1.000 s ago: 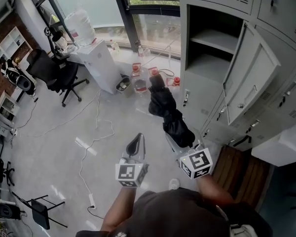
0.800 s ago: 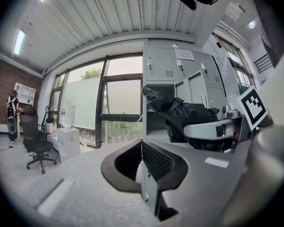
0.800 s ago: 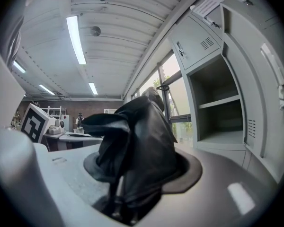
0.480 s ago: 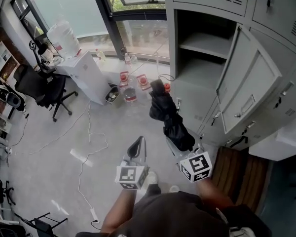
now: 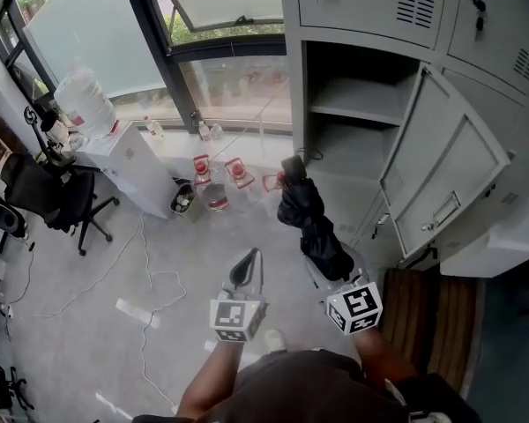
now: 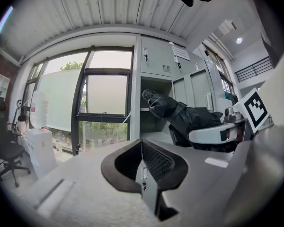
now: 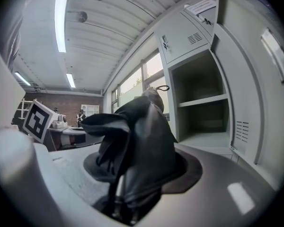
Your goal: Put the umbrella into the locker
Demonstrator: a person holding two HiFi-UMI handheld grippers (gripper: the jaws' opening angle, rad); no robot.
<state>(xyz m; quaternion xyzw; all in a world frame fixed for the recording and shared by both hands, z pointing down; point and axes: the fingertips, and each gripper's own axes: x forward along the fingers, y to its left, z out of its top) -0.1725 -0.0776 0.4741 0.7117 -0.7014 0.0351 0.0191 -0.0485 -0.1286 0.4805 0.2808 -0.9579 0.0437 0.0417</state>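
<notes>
Umbrella (image 5: 313,227) clamped in the right gripper (image 5: 322,264), held out roughly level toward the open locker (image 5: 353,113). Round about: tall window (image 5: 220,7) on the far wall, water dispenser (image 5: 128,161) with its big bottle far left, black office chair (image 5: 48,196) further left again. Red-capped jugs (image 5: 216,179) clustered on the floor by the glass, small bin (image 5: 183,199) beside them, white cable (image 5: 150,280) trailing across the grey floor nearer in. Closest to the path: the locker's left upright just beside the umbrella's far end, and the grey door (image 5: 441,179) swung wide open to the right, well clear of the shelf. Left gripper (image 5: 247,270) alongside on the left, jaws pressed together and empty. Right jaws apart only as wide as the bundle, pads squeezing the near end of the folded fabric. Black all over, folded short, cloth bunched in loose, uneven pleats, fatter at the grip and narrowing to a rounded far end with a thin loop (image 7: 163,88) hanging off it. Compared with a second ago: both grippers carried nearer the locker side by side, same spacing kept. Far end then over the floor by the jugs, now right at the lower left corner of the open compartment. Open shelves larger and more central from the head view, dispenser and chair slid off toward the left edge. Grip unchanged.
</notes>
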